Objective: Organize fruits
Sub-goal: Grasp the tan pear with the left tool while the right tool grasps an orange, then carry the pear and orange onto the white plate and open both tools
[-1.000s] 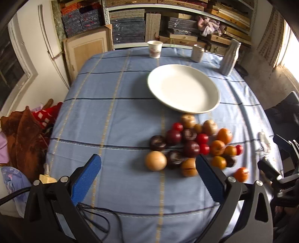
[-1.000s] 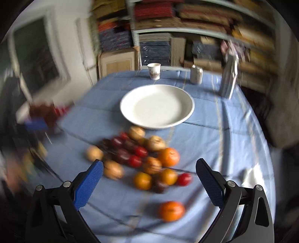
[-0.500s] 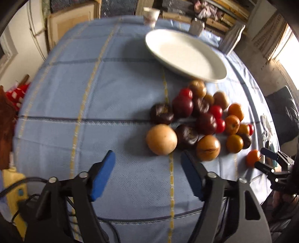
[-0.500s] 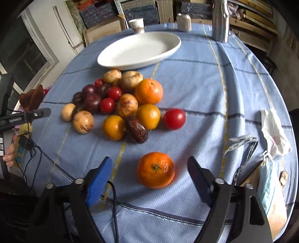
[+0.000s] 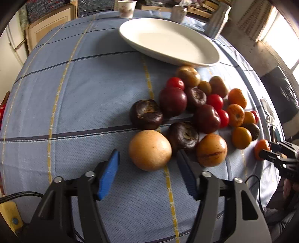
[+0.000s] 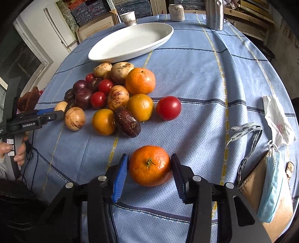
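A pile of mixed fruit [image 5: 198, 110] lies on the blue checked tablecloth in front of an empty white oval plate [image 5: 168, 41]. My left gripper [image 5: 148, 158] is open, its blue pads on either side of a tan round fruit [image 5: 149, 150] at the pile's near edge, not touching it. My right gripper [image 6: 149, 164] is open around a lone orange tangerine [image 6: 149, 165], the pads close to its sides. The plate [image 6: 130, 41] and the pile [image 6: 112, 97] show beyond it.
A paper cup [image 6: 129, 17], a can [image 6: 176, 12] and a metal bottle [image 6: 214, 15] stand behind the plate. A tissue [image 6: 278, 119], a strap [image 6: 244, 130], a face mask [image 6: 271, 188] and a pouch lie at the right table edge.
Both grippers have moved forward and down towards the fruit. The left now brackets the tan fruit, the right brackets the lone tangerine, and both jaws have narrowed.
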A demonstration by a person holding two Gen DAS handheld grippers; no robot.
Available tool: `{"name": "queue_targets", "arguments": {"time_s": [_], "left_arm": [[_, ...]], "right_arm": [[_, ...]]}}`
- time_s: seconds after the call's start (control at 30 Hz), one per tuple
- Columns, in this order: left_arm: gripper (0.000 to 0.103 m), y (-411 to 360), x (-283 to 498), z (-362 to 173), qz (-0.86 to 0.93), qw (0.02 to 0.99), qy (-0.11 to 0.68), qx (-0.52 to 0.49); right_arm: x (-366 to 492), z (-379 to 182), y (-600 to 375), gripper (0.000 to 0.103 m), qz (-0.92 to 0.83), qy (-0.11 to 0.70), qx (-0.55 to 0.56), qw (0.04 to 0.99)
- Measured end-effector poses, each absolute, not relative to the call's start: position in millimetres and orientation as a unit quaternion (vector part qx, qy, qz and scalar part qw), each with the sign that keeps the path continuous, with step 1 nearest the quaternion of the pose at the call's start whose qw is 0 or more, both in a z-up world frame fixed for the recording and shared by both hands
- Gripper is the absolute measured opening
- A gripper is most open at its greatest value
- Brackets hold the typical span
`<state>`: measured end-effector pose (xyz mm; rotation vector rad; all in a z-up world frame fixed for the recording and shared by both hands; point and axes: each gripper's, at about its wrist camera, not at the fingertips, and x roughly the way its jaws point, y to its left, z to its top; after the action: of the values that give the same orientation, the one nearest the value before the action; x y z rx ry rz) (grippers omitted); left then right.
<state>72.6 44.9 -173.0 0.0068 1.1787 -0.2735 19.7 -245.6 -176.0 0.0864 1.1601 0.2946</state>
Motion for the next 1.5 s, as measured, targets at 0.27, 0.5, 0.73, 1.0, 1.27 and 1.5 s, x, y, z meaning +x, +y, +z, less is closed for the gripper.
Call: {"name": "queue_targets", "arguments": {"time_s": [0.27,0.5,0.73,1.0,1.27,1.5], "left_arm": [[0.053,51.0,71.5,-179.4,-0.146,0.819,0.554,-0.042],[0.066,53.8,75.7,-180.3,-0.110,0.827,0.549,-0.050],[0.046,48.1,69.3,-174.7,-0.081,0.829,0.551,-0.051],[0.044,46.0,67.0,-166.6,-0.081,0.832,0.549,-0.028],[0.044,61.6,120.5,-98.9,-0.123,0.860,0.494,-0.033],[0.044,9.4,210.9,-90.0,-0.154,0.865,0.477,-0.005]], "right_arm": [[23.0,-183.3,-243.6,0.047,0.148,0.554,0.038,0.818],[26.3,-185.2,-246.3,0.046,0.189,0.549,0.022,0.814],[25.3,-185.6,-253.7,0.046,0.253,0.545,-0.007,0.799],[40.5,-180.4,-250.3,0.046,0.233,0.538,0.025,0.810],[95.5,-128.6,-245.3,0.046,0.182,0.483,0.058,0.854],[185.7,-105.5,-209.2,0.046,0.185,0.450,0.015,0.874]]}}
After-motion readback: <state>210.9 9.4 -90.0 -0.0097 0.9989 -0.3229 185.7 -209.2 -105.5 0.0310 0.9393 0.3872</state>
